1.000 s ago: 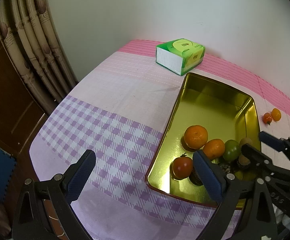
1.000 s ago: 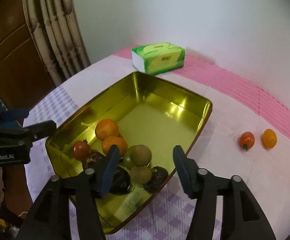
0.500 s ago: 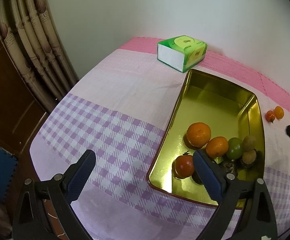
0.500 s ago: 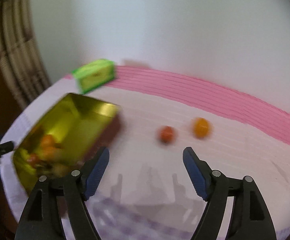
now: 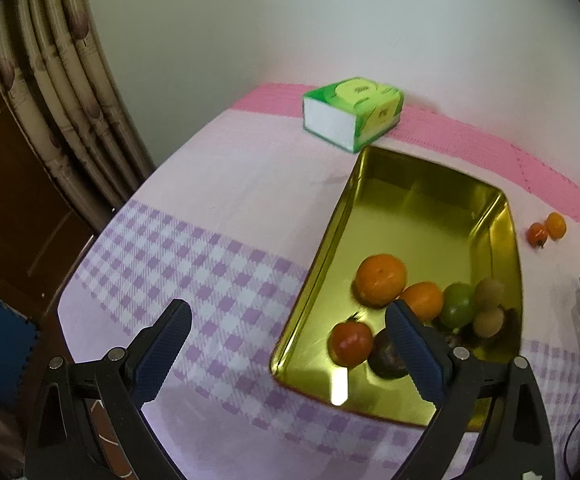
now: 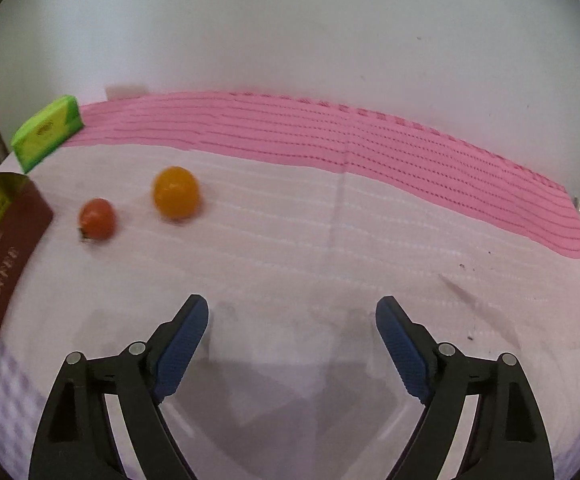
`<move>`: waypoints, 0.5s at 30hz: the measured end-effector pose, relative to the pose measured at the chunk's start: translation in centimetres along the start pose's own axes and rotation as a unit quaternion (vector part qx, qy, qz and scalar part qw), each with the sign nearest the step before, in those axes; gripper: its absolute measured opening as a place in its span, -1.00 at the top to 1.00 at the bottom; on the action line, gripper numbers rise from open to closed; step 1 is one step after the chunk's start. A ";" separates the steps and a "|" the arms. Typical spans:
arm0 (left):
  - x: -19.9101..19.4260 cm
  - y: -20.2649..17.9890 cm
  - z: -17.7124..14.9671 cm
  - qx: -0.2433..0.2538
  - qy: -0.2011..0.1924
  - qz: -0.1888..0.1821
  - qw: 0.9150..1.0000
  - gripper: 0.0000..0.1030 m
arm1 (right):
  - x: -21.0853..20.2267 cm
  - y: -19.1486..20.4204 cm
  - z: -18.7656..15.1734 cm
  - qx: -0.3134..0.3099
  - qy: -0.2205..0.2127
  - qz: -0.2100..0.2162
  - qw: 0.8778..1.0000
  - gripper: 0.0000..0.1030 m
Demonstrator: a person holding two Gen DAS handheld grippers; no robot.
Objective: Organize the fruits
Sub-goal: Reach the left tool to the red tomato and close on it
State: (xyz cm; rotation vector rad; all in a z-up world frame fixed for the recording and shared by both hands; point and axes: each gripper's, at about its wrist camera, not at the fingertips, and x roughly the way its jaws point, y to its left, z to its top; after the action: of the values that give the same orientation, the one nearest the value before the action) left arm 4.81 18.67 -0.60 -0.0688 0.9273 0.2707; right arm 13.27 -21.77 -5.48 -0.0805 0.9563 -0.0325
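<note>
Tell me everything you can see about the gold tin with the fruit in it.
The gold tin is a shallow rectangular metal tray, shiny yellow-gold inside, with a dark red outer wall bearing pale lettering in the right wrist view. It sits flat on the tablecloth, just in front of the green tissue box. Its far half is bare; the fruit is bunched at the near end: two oranges, a red tomato, a green fruit, two brown ones and some dark ones. Neither gripper touches it.

1 tin [image 5: 502, 216], 1 tissue box [image 5: 354, 114], 11 fruits [image 5: 380, 280]
</note>
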 end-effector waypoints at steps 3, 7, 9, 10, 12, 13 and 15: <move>-0.5 -1.6 1.2 0.009 -0.004 -0.007 1.000 -0.87 | 0.8 -0.6 0.4 -0.003 0.001 -0.002 1.000 -0.68; -1.1 -4.9 2.8 0.036 -0.014 -0.026 0.999 -0.87 | 1.5 -0.9 0.9 -0.009 -0.004 0.002 1.000 -0.80; -1.0 -7.1 3.6 0.053 -0.013 -0.046 0.997 -0.87 | 1.9 -1.1 1.3 -0.008 -0.003 0.009 1.000 -0.85; -1.0 -8.1 3.9 0.059 -0.011 -0.054 0.997 -0.87 | 2.2 -1.4 1.5 -0.006 -0.002 0.013 1.000 -0.88; -0.7 -10.7 4.6 0.077 -0.005 -0.078 0.994 -0.87 | 2.7 -1.9 2.0 -0.002 0.002 0.021 1.000 -0.94; -0.6 -11.6 4.9 0.082 -0.005 -0.083 0.993 -0.87 | 3.1 -2.1 2.2 0.002 0.006 0.026 1.000 -0.98; -0.3 -13.8 5.4 0.098 -0.004 -0.094 0.991 -0.87 | 3.5 -2.5 2.5 0.006 0.009 0.032 0.999 -0.99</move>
State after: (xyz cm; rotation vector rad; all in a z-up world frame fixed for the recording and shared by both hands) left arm 12.51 6.24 2.08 0.0257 0.9288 0.0055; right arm 17.38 -24.30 -6.66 -0.0387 0.9751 0.0200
